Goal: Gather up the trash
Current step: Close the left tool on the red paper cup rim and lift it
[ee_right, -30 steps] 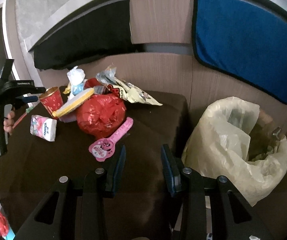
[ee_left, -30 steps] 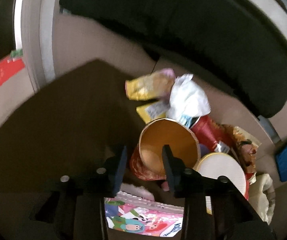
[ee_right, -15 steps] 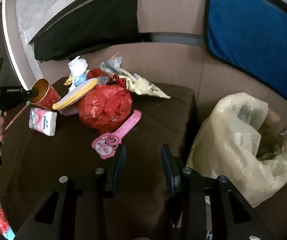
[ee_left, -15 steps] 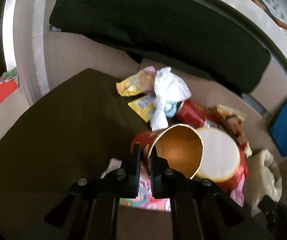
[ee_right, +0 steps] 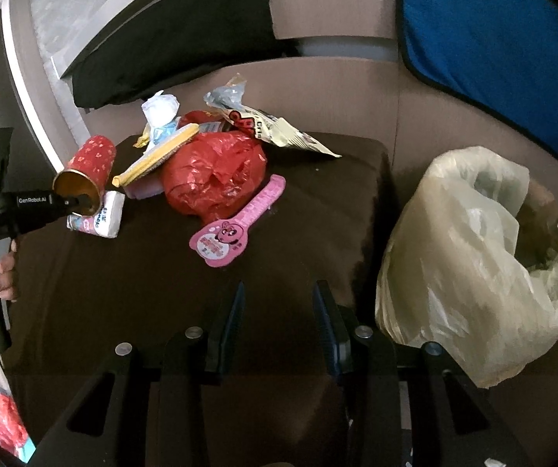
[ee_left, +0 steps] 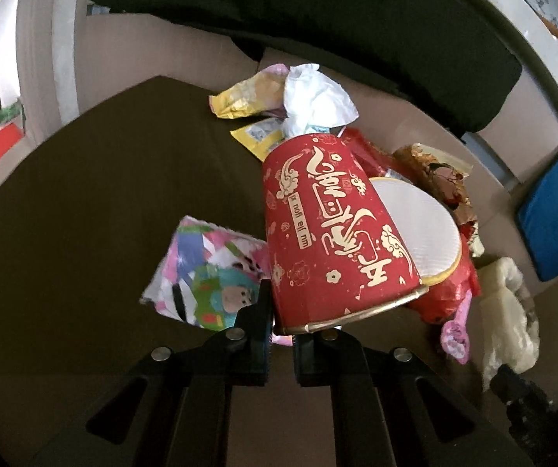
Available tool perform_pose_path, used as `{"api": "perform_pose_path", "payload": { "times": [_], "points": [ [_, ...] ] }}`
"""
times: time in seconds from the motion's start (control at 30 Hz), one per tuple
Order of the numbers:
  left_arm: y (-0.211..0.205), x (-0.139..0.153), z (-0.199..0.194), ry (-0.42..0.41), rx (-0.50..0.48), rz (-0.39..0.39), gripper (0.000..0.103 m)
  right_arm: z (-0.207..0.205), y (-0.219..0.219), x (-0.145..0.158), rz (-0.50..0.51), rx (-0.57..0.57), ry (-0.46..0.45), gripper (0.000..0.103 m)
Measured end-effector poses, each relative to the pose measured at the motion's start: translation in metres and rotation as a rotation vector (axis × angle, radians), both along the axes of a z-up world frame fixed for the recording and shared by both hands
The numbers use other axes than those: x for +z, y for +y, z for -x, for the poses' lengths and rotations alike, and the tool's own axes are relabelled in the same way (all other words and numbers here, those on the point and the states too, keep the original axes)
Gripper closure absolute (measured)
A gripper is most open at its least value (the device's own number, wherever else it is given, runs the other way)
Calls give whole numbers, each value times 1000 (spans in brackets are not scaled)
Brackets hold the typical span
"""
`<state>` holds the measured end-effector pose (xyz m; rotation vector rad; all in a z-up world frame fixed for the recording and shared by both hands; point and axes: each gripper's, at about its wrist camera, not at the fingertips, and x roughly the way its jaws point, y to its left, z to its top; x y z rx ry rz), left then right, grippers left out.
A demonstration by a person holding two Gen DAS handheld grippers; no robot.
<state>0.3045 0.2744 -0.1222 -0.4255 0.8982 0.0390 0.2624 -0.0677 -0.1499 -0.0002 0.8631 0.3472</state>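
Note:
My left gripper is shut on the rim of a red paper cup with gold print and holds it tipped above the dark table; the cup also shows in the right wrist view. Below it lies a colourful tissue pack. A trash pile holds a red plastic bag, a paper plate, a pink card, snack wrappers and a white tissue. My right gripper is open and empty over the table's near edge. A pale trash bag stands open to its right.
The dark brown table sits against a beige bench with a black cushion and a blue cushion. The person's hand holds the left gripper at the table's left edge.
My left gripper closed on the cup's rim, lifted it off the table and tipped it over so its outside faces the camera. My right gripper stayed open and nearly still.

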Motion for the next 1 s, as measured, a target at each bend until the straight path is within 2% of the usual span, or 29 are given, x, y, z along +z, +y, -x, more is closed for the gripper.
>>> {"api": "perform_pose_path", "payload": {
  "times": [0.1,0.37,0.53,0.67,0.8,0.9,1.0],
  "points": [
    [-2,-1,2,-14,-22,43,95,2,-2,0,-5,0,3,69],
    [3,24,27,-124,46,-18,98,6,9,13,5,57,-56,69],
    [24,46,52,-186,135,-125,100,-7,52,28,-41,264,-42,68],
    [49,51,71,-198,195,-140,100,-27,108,34,-66,461,0,67],
    [78,52,93,-191,254,-123,100,-37,174,33,25,610,-34,67],
    [97,54,108,-198,292,-105,100,-40,212,29,78,702,-40,68],
    [108,52,117,-194,305,-98,100,-43,244,21,174,783,-85,68]
  ]
}}
